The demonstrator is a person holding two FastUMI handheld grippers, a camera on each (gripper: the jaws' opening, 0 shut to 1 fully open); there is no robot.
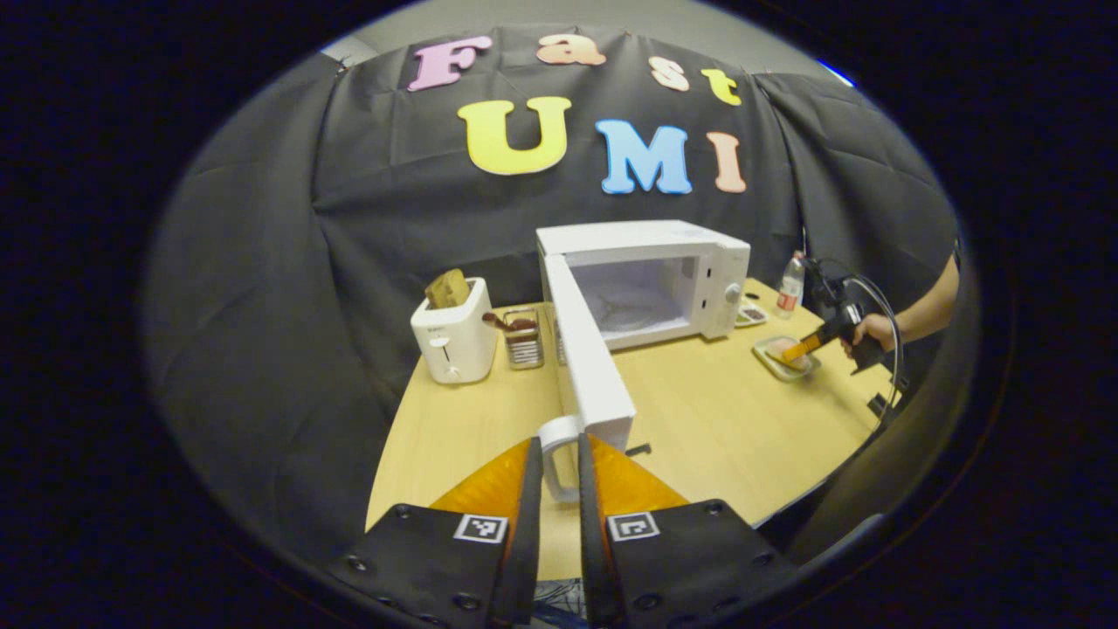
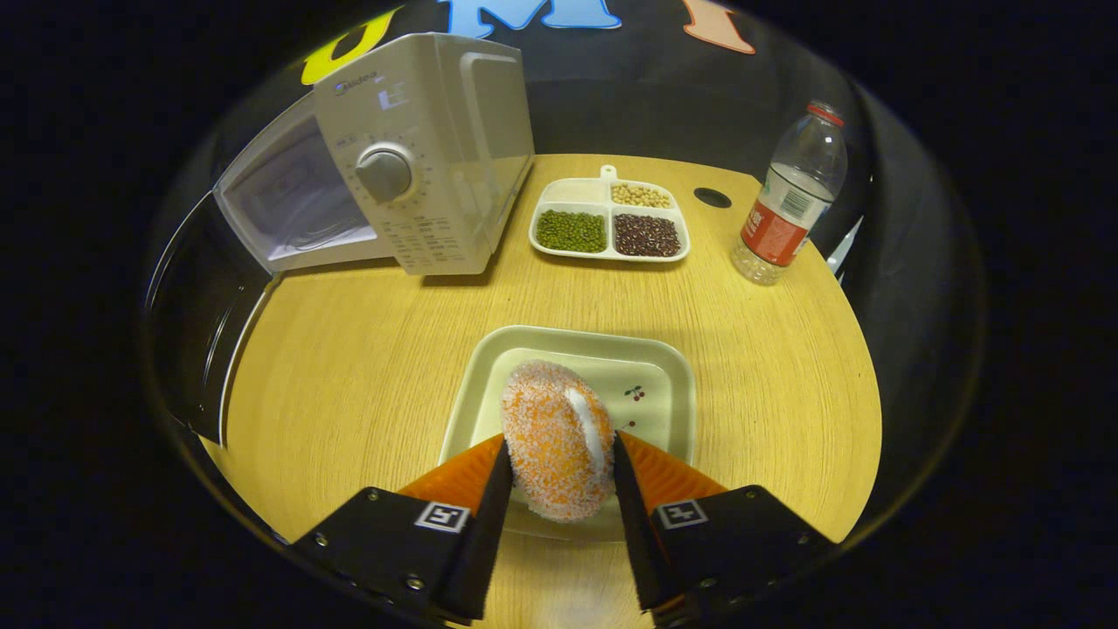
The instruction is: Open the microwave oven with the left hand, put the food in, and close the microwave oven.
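So we've got the microwave [image 1: 651, 275] sitting at the back of the wooden table [image 1: 716, 419] with its door [image 1: 587, 354] swung wide open toward us. Our left gripper [image 1: 560, 467] has both fingers pinched on the white door handle [image 1: 559, 454], one on each side. Over in the right gripper view, our right gripper [image 2: 559, 476] is clamped on the food [image 2: 556, 437], a sugary orange bun with a white stripe, right above the cream square plate [image 2: 664, 384]; can't tell if it's lifted off. Behind that we see a divided tray of beans [image 2: 609, 223] and a water bottle [image 2: 790, 196]. Left of the microwave there's a toaster [image 1: 454, 336]
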